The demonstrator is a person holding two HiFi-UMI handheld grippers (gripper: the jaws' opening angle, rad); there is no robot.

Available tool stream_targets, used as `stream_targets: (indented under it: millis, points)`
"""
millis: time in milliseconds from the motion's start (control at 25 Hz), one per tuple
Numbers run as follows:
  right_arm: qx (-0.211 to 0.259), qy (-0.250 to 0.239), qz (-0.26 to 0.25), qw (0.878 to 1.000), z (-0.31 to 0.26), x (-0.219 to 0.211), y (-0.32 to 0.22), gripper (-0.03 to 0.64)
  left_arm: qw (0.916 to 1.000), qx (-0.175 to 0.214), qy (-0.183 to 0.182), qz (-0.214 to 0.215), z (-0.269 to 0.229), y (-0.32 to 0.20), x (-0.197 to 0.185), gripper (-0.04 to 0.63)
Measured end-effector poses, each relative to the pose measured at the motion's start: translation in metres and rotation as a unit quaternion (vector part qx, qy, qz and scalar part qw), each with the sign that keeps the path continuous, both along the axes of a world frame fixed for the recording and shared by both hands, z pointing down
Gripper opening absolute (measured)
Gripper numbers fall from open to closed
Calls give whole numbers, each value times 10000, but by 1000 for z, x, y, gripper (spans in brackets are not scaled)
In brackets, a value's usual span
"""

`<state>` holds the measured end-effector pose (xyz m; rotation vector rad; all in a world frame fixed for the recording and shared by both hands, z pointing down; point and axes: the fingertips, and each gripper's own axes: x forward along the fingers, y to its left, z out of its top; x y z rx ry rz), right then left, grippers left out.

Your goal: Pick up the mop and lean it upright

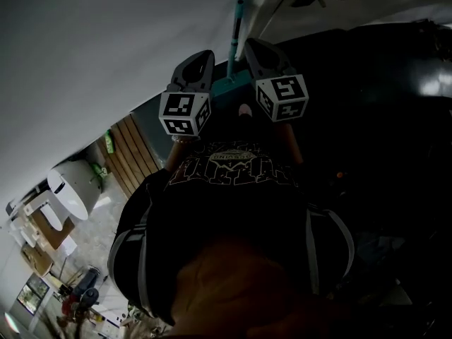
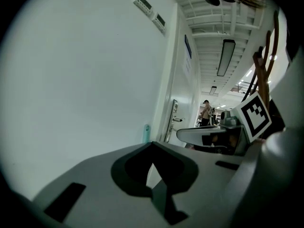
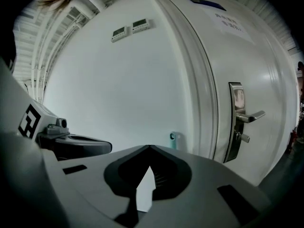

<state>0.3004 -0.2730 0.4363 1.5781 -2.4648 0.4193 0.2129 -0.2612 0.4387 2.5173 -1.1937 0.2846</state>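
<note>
The mop has a teal handle and a teal head. It stands upright against the white wall beside the door frame, just beyond both grippers. Only its teal top end shows in the left gripper view and in the right gripper view. My left gripper is shut with nothing between its jaws. My right gripper is also shut and empty, level with the left one. Neither gripper touches the mop.
A white door with a metal lever handle is right of the mop. A person stands far down the corridor. The wearer's dark T-shirt fills the head view, with wooden slats and a white appliance at left.
</note>
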Motion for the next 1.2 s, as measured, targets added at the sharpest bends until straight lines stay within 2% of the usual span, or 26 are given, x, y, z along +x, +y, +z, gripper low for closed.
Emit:
stream_targets:
  millis: [720, 1200]
  points:
    - [-74, -49, 109, 9999, -5, 5, 39, 18, 9991, -76, 140, 390, 1, 23, 26, 44]
    - [-50, -75, 128, 9999, -14, 7, 46, 18, 9987, -12, 181, 474, -7, 30, 29, 44]
